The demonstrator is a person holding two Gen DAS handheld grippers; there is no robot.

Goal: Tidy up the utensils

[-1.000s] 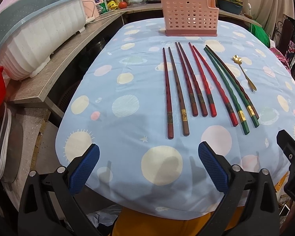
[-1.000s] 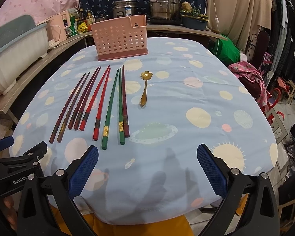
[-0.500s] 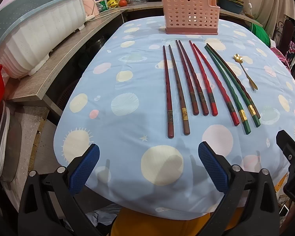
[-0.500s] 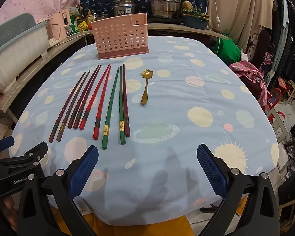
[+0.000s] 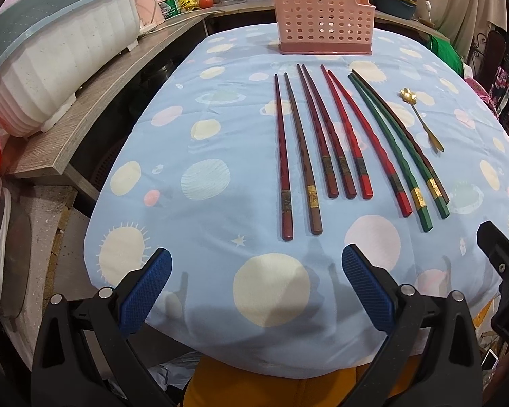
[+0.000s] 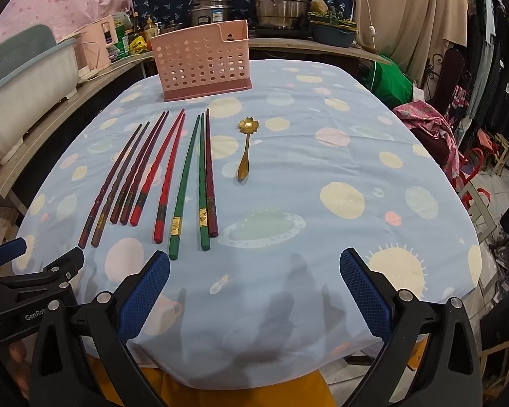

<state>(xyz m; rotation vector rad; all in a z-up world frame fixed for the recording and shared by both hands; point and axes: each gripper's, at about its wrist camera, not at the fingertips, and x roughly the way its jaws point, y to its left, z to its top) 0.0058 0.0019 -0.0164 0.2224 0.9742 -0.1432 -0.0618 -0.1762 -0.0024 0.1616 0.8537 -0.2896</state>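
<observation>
Chopsticks (image 5: 336, 142) lie in a row at frame centre on the table (image 5: 220, 224), with a gold spoon (image 5: 420, 118) just right of them. The pink basket (image 5: 322, 20) stands beyond, at upper centre, seemingly empty. Judged: sorting not yet begun; the next move calls for lowering onto one thin stick's near end. Left tongs (image 5: 254, 291) and right tongs (image 6: 254, 291) both gape wide, holding and touching nothing, at the table's near edge.

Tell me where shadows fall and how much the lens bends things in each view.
Left wrist view: fisheye bows the green chopsticks outward; faint shadows lie under the left gripper. Right wrist view: dark blotchy shadows on the blue spotted tablecloth ahead of the right gripper.
</observation>
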